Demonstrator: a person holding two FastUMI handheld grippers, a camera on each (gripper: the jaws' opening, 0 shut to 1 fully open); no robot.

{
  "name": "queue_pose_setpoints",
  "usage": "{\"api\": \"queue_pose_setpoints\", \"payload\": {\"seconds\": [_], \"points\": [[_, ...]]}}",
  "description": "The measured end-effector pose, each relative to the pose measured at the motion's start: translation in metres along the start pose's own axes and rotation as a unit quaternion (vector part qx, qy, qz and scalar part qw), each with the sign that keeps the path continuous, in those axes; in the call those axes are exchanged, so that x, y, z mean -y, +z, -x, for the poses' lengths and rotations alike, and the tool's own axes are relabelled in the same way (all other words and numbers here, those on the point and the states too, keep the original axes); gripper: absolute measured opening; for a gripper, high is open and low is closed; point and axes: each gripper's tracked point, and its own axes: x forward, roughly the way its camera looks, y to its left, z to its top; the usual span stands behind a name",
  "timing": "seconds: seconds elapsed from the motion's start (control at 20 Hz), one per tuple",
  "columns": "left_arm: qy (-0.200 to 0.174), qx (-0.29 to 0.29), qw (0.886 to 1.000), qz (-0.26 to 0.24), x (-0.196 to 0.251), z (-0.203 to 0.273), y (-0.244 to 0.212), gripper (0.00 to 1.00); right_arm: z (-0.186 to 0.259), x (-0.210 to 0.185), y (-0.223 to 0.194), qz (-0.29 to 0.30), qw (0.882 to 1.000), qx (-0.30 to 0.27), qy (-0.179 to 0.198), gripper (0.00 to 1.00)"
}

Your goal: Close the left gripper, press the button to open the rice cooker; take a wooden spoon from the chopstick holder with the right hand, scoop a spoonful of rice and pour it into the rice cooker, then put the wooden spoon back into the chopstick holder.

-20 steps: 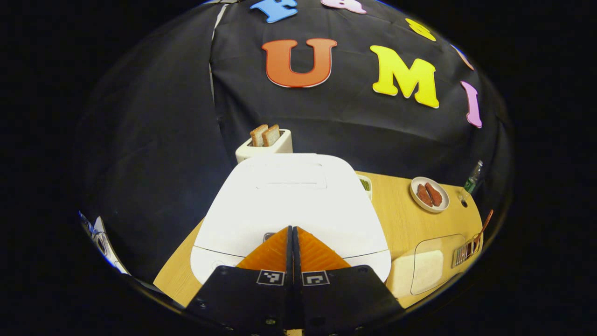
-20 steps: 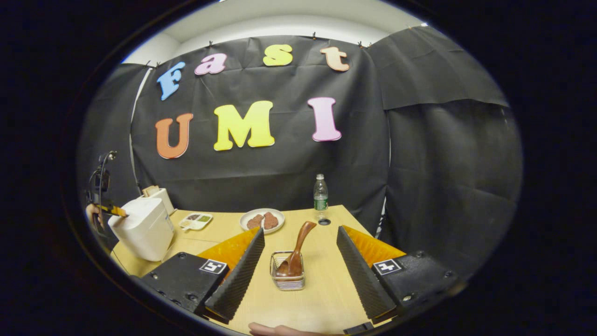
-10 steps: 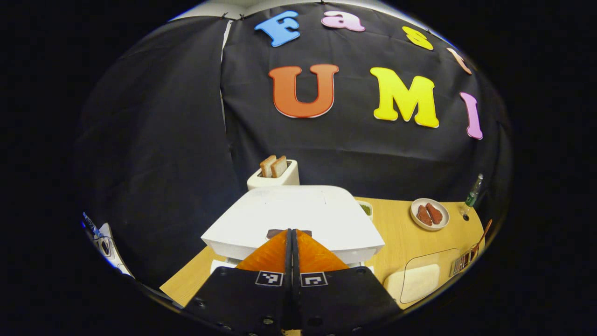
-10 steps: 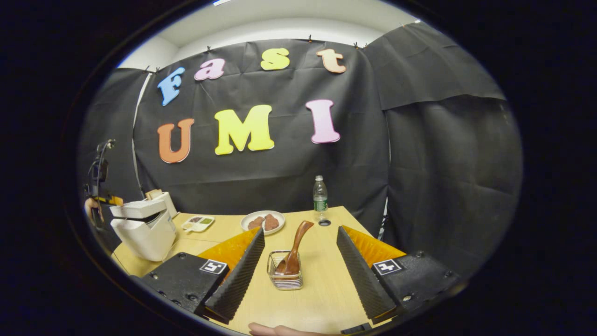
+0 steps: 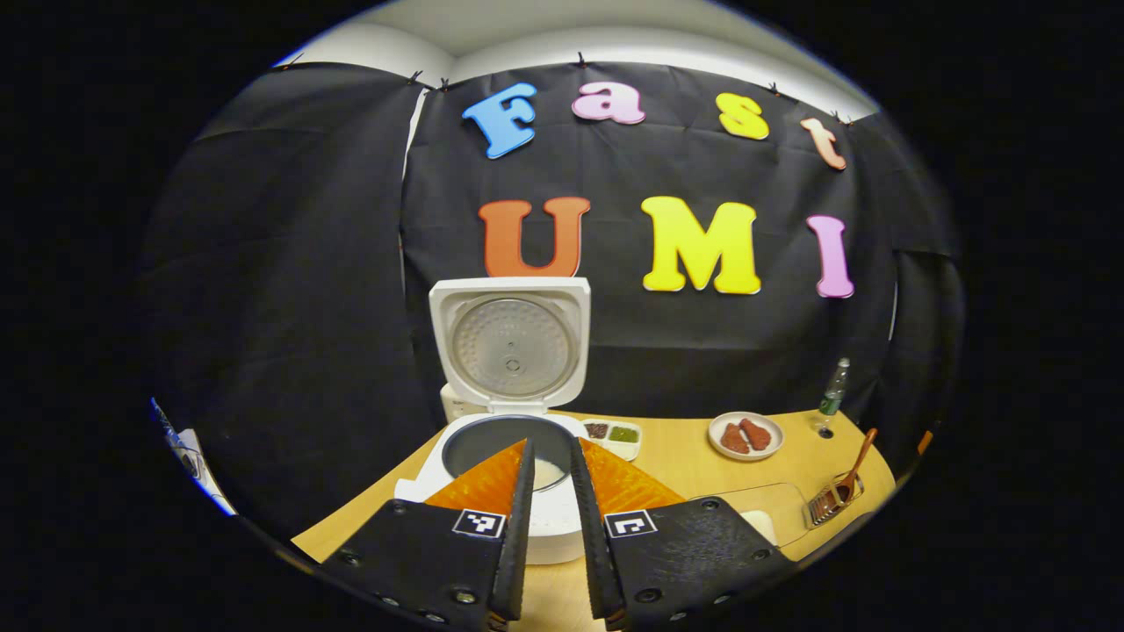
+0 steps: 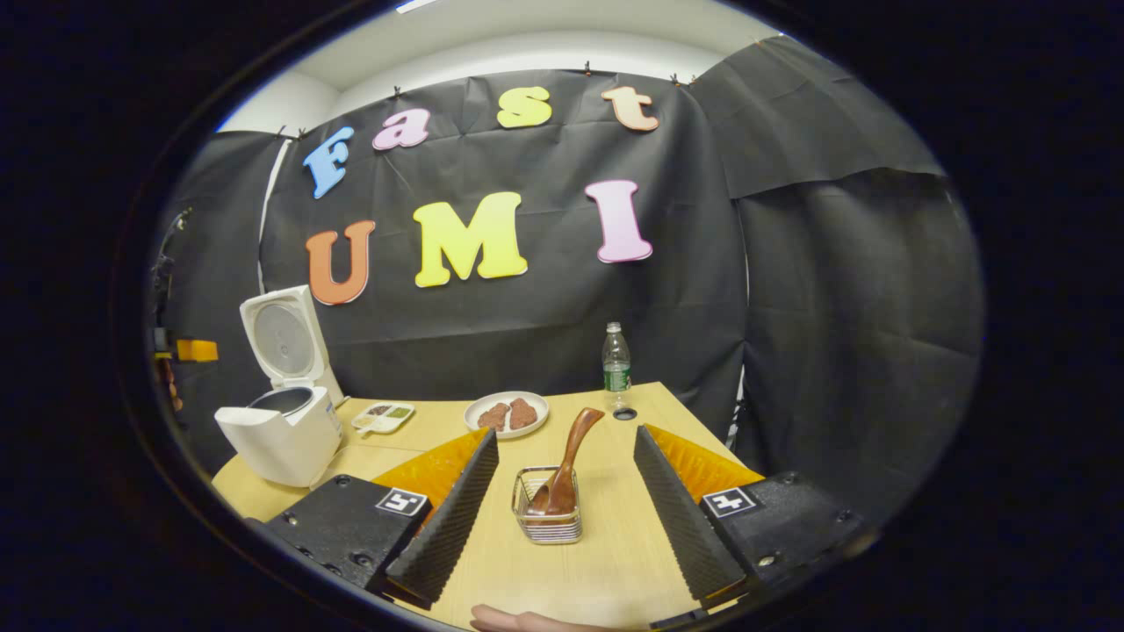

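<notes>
On the wooden table [image 6: 615, 562], the rice cooker [image 6: 281, 434] was seen open at the left edge, while the wide-spread right gripper [image 6: 562, 505] flanked the wooden spoon [image 6: 566, 461] in the chopstick holder [image 6: 549, 518], which might be tipped by a skewed grasp; the left gripper [image 5: 549, 491] seemed slightly parted.

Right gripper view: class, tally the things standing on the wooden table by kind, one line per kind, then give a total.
Rice cooker, lid up: 1
Sectioned condiment dish: 1
Plate of brown food: 1
Water bottle: 1
Bottle cap: 1
Wire chopstick holder: 1
Wooden spoon, standing in the holder: 1
Total: 7
</notes>
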Motion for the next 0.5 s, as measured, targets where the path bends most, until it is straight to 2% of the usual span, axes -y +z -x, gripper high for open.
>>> {"api": "queue_pose_setpoints", "payload": {"seconds": [0.1, 0.2, 0.5], "points": [[-0.012, 0.028, 1.000, -0.009, 0.013, 0.022, 0.004, 0.61, -0.002, 0.000, -0.005, 0.003, 1.000, -0.006, 0.001, 0.99], [-0.004, 0.052, 0.999, -0.006, 0.019, 0.038, 0.008, 0.94, -0.004, -0.001, -0.010, 0.009, 1.000, -0.012, 0.003, 0.99], [0.002, 0.079, 0.997, 0.005, 0.023, 0.068, -0.013, 0.94, -0.024, 0.000, -0.022, 0.010, 1.000, -0.022, 0.011, 0.97]]}}
